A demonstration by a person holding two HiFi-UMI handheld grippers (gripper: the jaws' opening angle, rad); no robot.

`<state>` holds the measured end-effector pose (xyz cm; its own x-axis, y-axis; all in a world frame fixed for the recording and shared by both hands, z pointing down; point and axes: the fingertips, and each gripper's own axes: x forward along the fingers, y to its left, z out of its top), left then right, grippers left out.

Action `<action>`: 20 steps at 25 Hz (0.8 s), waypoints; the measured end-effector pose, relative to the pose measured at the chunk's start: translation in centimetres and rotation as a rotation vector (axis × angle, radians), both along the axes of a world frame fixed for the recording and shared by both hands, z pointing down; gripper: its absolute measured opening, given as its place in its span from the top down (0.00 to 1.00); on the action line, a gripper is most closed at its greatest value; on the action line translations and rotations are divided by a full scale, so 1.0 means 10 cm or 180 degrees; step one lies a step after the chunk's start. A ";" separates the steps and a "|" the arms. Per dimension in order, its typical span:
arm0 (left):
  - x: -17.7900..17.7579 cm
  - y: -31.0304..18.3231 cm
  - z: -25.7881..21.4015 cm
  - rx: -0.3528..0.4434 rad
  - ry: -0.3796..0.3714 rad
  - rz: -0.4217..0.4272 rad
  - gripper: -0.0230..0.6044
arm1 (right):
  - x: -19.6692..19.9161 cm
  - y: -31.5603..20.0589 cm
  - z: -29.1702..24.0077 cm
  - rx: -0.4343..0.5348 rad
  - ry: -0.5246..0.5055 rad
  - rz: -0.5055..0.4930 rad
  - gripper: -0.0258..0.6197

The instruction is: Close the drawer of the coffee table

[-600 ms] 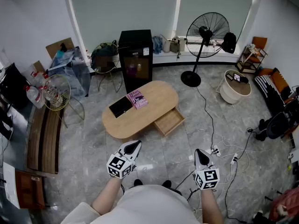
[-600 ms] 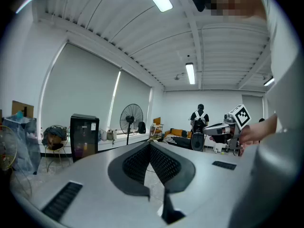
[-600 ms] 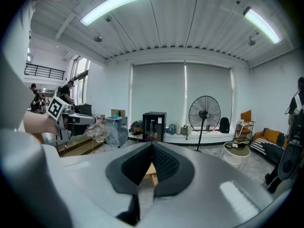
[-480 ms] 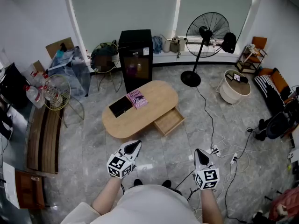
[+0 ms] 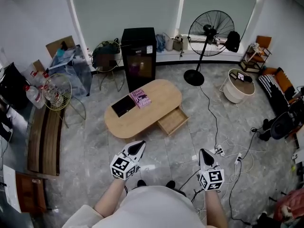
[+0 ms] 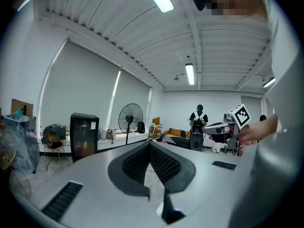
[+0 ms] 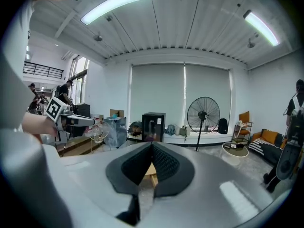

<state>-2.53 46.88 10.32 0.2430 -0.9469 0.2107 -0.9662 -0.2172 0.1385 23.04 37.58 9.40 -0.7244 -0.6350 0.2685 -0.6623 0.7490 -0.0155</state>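
Note:
The oval wooden coffee table [image 5: 156, 96] stands mid-room in the head view. Its drawer [image 5: 173, 121] is pulled out at the near right side and looks empty inside. A pink book [image 5: 140, 99] and a flat black item [image 5: 123, 106] lie on the top. My left gripper [image 5: 137, 147] is held in the air short of the table's near edge, shut with nothing between its jaws [image 6: 150, 144]. My right gripper [image 5: 204, 155] hangs further right, below the drawer, also shut and empty [image 7: 152, 144]. Neither touches the table.
Behind the table are a black cabinet [image 5: 138, 53] and a standing fan [image 5: 209, 30]. A round white side table [image 5: 236, 87] is at the right. Cables and a power strip [image 5: 219, 152] lie on the floor by my right gripper. Left are a bench [image 5: 42, 137] and wire chairs [image 5: 58, 93].
The head view has shifted slightly, so the table sits a little higher in the picture. Both grippers keep their pose, and the drawer is still pulled out.

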 end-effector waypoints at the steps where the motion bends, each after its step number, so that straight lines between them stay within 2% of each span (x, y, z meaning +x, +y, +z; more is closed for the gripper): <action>1: -0.03 0.01 0.00 -0.0004 0.0000 -0.0003 0.95 | -0.02 0.00 -0.01 0.0001 -0.0002 0.0008 0.94; 10: -0.29 0.18 0.07 -0.0054 0.0008 0.0026 0.95 | -0.25 0.15 0.03 -0.0004 -0.0022 0.0139 0.94; 20: -0.56 0.37 0.26 -0.0161 0.0081 0.0175 0.95 | -0.61 0.49 0.13 -0.0021 -0.0028 0.0247 0.94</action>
